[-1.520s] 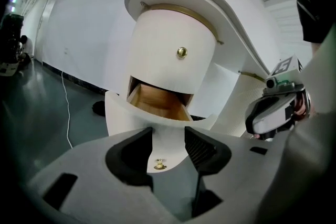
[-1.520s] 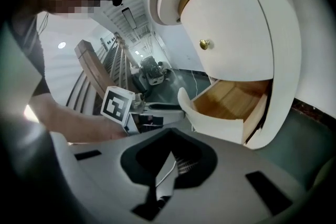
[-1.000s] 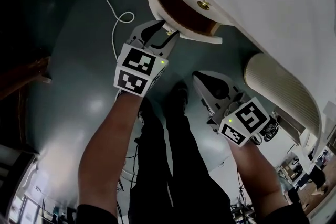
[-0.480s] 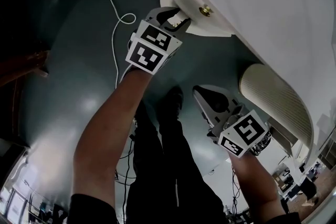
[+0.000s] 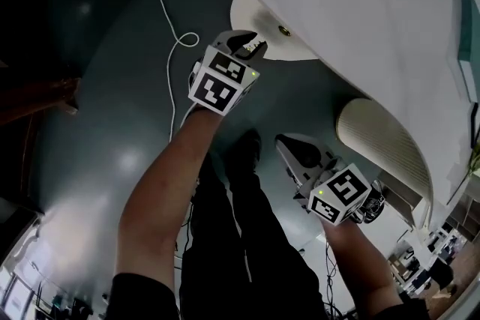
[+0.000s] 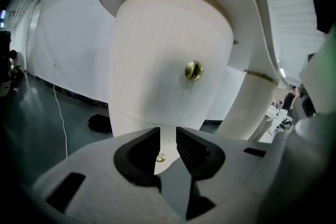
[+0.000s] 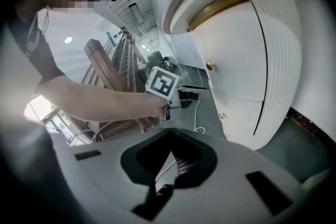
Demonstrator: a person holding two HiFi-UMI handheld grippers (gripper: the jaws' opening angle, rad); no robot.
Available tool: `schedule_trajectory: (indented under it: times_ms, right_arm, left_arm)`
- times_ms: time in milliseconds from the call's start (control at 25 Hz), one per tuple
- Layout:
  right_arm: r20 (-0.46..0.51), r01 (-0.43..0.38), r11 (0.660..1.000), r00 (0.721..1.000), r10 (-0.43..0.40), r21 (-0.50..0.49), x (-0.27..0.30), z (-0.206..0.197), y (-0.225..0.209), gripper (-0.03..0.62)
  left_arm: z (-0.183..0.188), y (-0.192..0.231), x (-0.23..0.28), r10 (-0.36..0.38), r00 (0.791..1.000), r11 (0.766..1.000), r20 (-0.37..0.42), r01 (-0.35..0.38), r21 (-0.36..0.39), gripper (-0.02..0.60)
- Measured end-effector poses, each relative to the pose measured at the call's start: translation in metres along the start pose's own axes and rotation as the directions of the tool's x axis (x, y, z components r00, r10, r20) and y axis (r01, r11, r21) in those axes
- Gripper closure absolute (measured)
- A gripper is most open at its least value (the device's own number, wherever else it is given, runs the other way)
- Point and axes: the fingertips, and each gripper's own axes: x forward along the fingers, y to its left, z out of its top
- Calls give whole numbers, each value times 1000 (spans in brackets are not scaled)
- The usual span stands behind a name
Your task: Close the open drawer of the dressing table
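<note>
The dressing table's rounded white drawer front [image 5: 259, 7] sits flush in the table body, its brass knob [image 5: 284, 31] facing me. In the left gripper view the same front [image 6: 168, 44] and knob [image 6: 193, 71] fill the middle. My left gripper [image 5: 253, 47] hovers just below and in front of the drawer, a little apart from it. Its jaws are closing to a narrow gap [image 6: 168, 136] with nothing between them. My right gripper [image 5: 285, 140] hangs lower and to the right, away from the table, with its jaws together and empty [image 7: 170, 157].
A white cable [image 5: 169, 34] trails over the dark green floor. The table's ribbed curved side [image 5: 382, 142] bulges out right of the right gripper. Brown wooden furniture [image 5: 37, 97] stands at the left. The person's legs [image 5: 232, 236] are below the grippers.
The drawer, open with its brown inside showing, has slid in flush. My left gripper went up and forward with it, then eased back, and its jaws narrowed. The right gripper drifted slightly.
</note>
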Motion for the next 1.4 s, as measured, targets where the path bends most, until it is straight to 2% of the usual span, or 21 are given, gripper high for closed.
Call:
schedule_trajectory:
  times_ms: [120,160,200,280,360,480,560,600,760,920,1080,1200,1280,1400]
  right_arm:
    - [-21,12,999,1000,-11,35,-19,13,41,588]
    - [-33,4,999,999,-3,34,-27,20,61,588]
    - [-47,-8,1000,999,9,18,-37,28,81,588]
    - [-77,-20,998,997,15,-60,-52,50,114,588]
    - [-97,-11,988,995,-4,-156,-61,76,137,588]
    - [-88,0,974,996,-21,-226,-77,114,178,588]
    - [-46,9,967,999,-21,-253,-88,144,198,589]
    - [-19,18,964,1000,-24,-264,-94,159,203,588]
    - [77,71,956,996,-52,-285,-116,207,222,588]
    - [120,95,940,991,-58,-328,-134,239,250,589]
    - [131,116,894,989,-65,-432,-152,258,261,589]
    - [216,173,853,974,-73,-493,-171,285,263,590]
    - [282,195,842,958,-53,-504,-189,303,266,591]
    - [361,176,856,933,13,-486,-225,320,269,591]
  left_arm:
    - [9,-15,-63,25,1000,1000,1,-25,3,486]
    - [14,-19,-90,38,999,999,12,-38,-21,486]
    - [22,-22,-119,53,998,996,38,-51,-68,492]
    - [47,-27,-175,83,990,979,117,-59,-193,561]
    - [81,-30,-230,111,973,961,204,-53,-270,581]
    - [131,-43,-324,179,928,948,327,-74,-309,581]
    - [166,-57,-376,212,897,955,389,-105,-276,581]
    - [181,-64,-394,216,887,962,408,-121,-247,581]
    - [217,-88,-444,212,880,976,425,-166,-143,581]
    - [233,-86,-495,261,871,965,417,-230,-124,581]
    - [247,-103,-520,257,873,964,414,-259,-53,581]
    - [249,-114,-528,284,878,957,385,-283,-60,580]
    - [249,-122,-532,313,880,949,359,-309,-69,578]
    - [260,-135,-536,381,849,922,366,-378,-83,577]
